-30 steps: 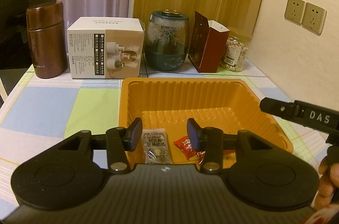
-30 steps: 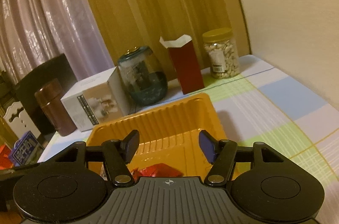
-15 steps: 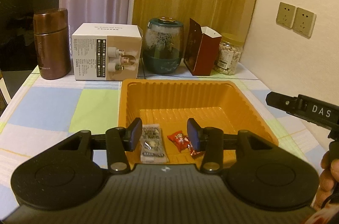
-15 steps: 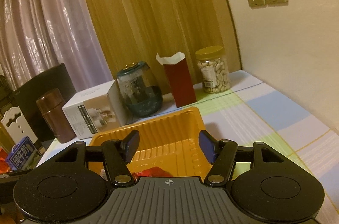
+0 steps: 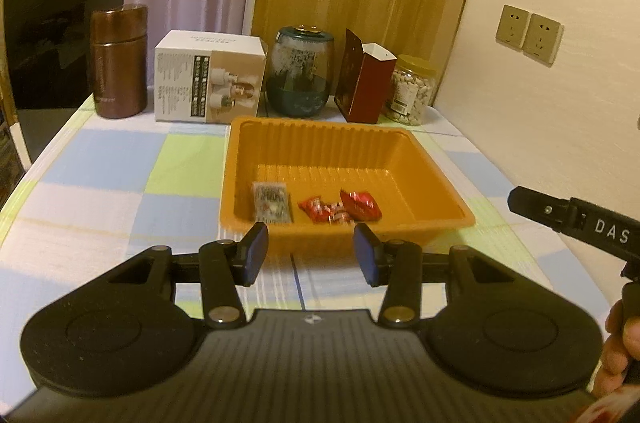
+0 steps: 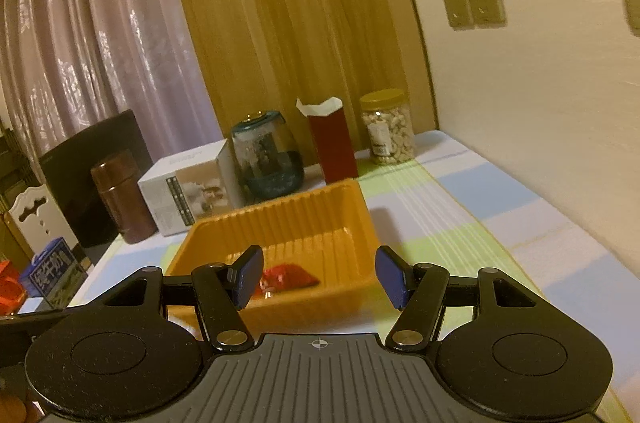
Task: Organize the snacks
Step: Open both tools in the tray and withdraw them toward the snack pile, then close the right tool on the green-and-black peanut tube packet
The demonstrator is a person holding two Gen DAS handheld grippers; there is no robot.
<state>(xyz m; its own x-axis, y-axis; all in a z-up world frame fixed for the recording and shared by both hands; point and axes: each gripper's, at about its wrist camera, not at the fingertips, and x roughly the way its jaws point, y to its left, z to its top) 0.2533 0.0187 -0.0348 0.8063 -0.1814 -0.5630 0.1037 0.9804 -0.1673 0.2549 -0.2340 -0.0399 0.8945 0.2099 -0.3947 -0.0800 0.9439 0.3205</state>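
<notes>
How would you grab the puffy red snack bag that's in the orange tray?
Probably from straight above, pinching the red snack bag across its puffy middle, fingers closing on its two long sides. It lies flat on the floor of the orange tray, whose walls block a sideways approach. Smaller red candy wrappers touch its left end, so stay off that end.

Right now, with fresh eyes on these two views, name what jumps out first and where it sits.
The orange tray dominates the middle of the checkered tablecloth, holding a pale snack packet beside red-wrapped snacks near its front wall. Behind it a row lines the back edge: brown canister, white box, dark glass jar, red carton and nut jar. Both grippers hover short of the tray, jaws open and empty.
</notes>
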